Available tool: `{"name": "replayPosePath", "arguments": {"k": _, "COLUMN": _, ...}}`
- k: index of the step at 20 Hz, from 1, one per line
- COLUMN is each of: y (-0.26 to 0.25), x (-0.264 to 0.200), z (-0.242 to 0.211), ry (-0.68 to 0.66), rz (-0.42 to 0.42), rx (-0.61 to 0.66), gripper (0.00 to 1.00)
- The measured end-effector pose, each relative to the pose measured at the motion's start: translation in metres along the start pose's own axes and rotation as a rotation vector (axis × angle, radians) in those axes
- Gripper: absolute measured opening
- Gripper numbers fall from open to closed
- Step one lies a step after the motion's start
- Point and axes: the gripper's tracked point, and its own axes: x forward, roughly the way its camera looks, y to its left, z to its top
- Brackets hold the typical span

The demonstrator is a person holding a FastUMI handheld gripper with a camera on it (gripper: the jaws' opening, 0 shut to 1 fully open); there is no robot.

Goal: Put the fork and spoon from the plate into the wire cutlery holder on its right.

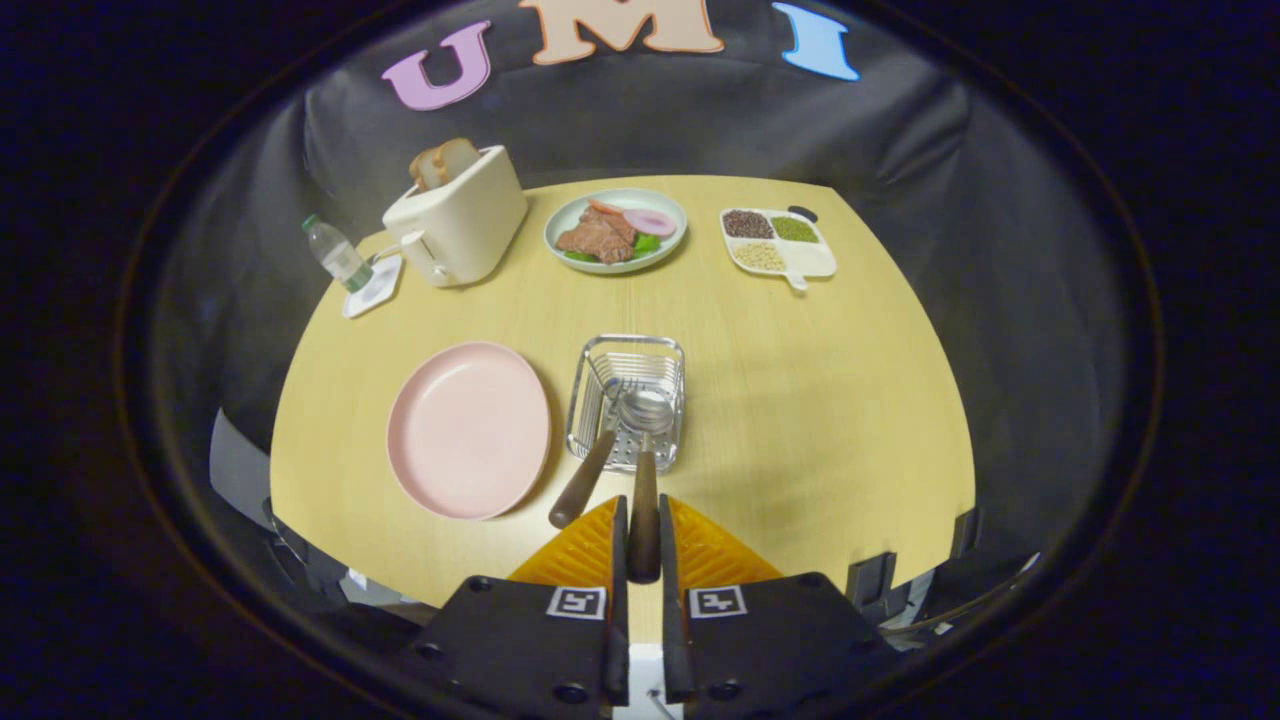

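1. Round pink plate (468, 430), near the table's front left edge: bare, no cutlery left on it.
2. Wooden-handled fork (583, 488): head inside the holder, handle leaning out over the front rim toward the plate; likely already delivered.
3. Rectangular wire cutlery holder (628, 402), just right of the plate.
4. Wooden-handled metal spoon (643, 470): bowl inside the holder, handle clamped between the closed gripper (643, 545); release looks to be next.
5. Pale wooden table (820, 400); toaster, food plate and grain tray along its far edge.
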Motion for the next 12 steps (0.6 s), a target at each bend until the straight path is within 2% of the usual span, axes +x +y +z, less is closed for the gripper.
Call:
{"name": "replayPosePath", "arguments": {"k": 2, "y": 0.004, "x": -0.007, "z": 0.01, "ry": -0.036, "rz": 0.01, "rx": 0.036, "gripper": 0.43}}
{"name": "replayPosePath", "arguments": {"k": 7, "y": -0.001, "x": -0.018, "z": 0.017, "ry": -0.127, "rz": 0.004, "rx": 0.097, "gripper": 1.0}}
{"name": "replayPosePath", "arguments": {"k": 12, "y": 0.004, "x": -0.044, "z": 0.029, "ry": -0.333, "rz": -0.009, "rx": 0.111, "gripper": 1.0}}
